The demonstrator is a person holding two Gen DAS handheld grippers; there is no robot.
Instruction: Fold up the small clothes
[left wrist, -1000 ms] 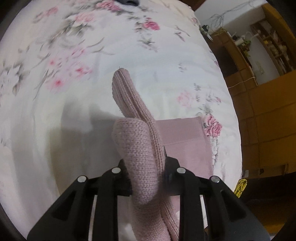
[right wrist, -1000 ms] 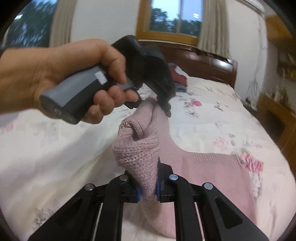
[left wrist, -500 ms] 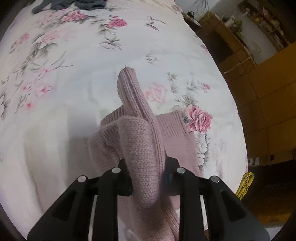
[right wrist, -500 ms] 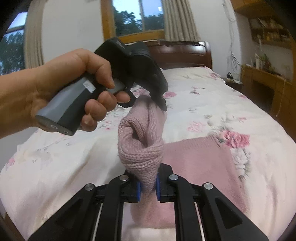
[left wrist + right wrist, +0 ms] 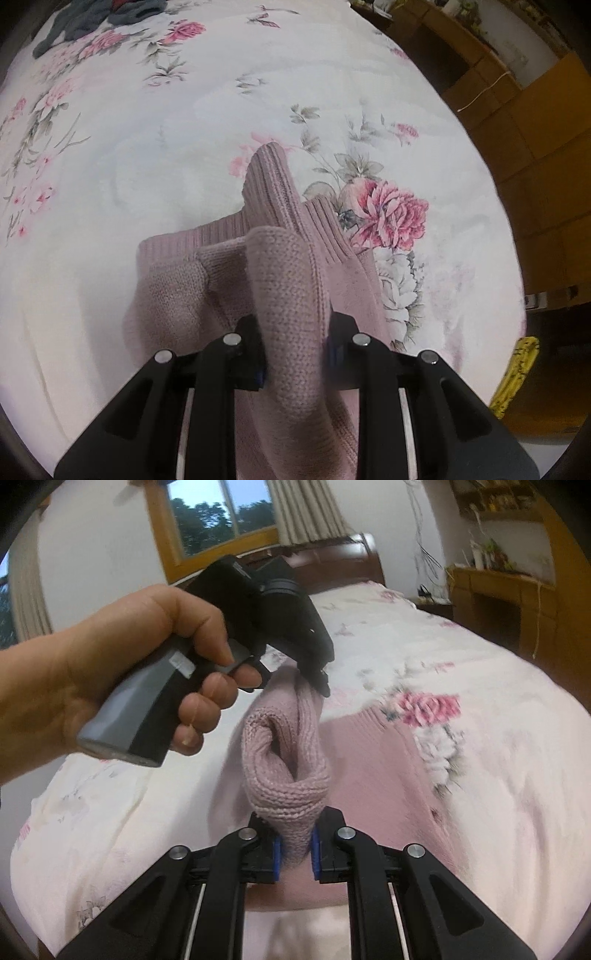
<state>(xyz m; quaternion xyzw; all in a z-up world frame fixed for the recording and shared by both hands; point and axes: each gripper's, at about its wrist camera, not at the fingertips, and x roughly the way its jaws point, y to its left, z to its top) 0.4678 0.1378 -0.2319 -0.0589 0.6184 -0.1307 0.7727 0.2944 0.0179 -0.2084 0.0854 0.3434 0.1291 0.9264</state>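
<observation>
Left hand-held gripper (image 5: pixel 295 363) and right hand-held gripper (image 5: pixel 295 853) each clamped on pink sweater (image 5: pixel 373 775), raised above floral bed (image 5: pixel 147 166).

A white bedspread (image 5: pixel 155 155) printed with pink roses is spread across the bed. A heap of dark clothes (image 5: pixel 99 18) is seen at its far end in the left wrist view. A dark wooden headboard (image 5: pixel 332 563) is set below a wood-framed window (image 5: pixel 218 520) hung with curtains (image 5: pixel 303 511). A wooden desk (image 5: pixel 502 594) is placed beside the bed, and wooden cabinets (image 5: pixel 535 122) are seen along the wall.
</observation>
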